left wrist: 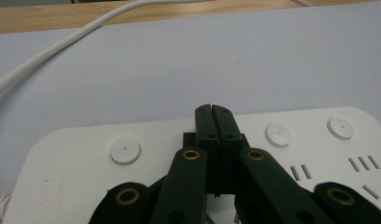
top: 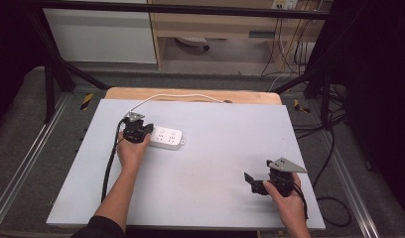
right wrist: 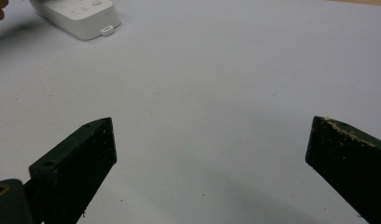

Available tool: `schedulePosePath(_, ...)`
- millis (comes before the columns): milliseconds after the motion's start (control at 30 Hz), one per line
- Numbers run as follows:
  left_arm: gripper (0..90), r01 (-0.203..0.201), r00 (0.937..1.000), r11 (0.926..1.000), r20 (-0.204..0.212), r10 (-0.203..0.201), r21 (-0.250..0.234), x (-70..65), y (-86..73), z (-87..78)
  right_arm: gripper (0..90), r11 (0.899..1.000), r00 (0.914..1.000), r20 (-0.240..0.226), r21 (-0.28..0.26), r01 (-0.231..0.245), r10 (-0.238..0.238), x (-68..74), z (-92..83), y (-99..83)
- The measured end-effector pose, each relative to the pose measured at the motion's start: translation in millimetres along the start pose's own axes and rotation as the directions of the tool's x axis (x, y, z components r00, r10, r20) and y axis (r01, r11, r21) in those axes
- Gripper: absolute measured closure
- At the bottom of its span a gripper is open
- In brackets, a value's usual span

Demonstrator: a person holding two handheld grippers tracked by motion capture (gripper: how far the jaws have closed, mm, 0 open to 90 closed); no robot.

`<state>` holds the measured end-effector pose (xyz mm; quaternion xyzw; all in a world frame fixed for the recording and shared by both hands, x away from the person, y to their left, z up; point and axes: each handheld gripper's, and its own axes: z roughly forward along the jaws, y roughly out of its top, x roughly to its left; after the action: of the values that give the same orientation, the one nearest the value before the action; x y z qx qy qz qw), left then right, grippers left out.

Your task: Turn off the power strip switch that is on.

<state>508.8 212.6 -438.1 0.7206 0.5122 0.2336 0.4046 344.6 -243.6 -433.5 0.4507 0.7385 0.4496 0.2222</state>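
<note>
Power strip: white power strip (top: 166, 137) lies flat on the tabletop (top: 200, 168), directly under the left jaws, far ahead of the right jaws.
Cord: white cord (left wrist: 62, 44) curves off beyond the left jaws' tips.
Left gripper: left gripper (left wrist: 213, 112) has its 2 jaws clenched together, empty, tips over the strip's top face between round buttons.
Right gripper: right gripper (right wrist: 212, 154) has its jaws spread wide, released, bare tabletop between them, well apart from the strip.

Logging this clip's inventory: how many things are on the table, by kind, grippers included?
Power strip, white, with its white cord: 1
Grippers: 2, left gripper shut above the strip, right gripper open over the bare sheet
Total: 3
</note>
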Motion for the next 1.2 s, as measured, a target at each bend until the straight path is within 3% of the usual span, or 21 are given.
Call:
schedulePosePath(1000, 90.0, -0.01, 0.9999, 0.9999, -0.003, 0.01, -0.001, -0.5, 0.1, -0.3, 2.4, 1.0, 1.0, 0.0, -0.005, -0.006, 0.006, -3.0, -1.1, -0.2)
schedulePosePath(1200, 90.0, -0.027, 0.9996, 0.9996, -0.001, 0.027, 0.009, -0.3, 0.5, -1.5, 2.4, 1.0, 1.0, 0.001, -0.004, -0.002, 0.002, -3.4, -0.8, -0.2)
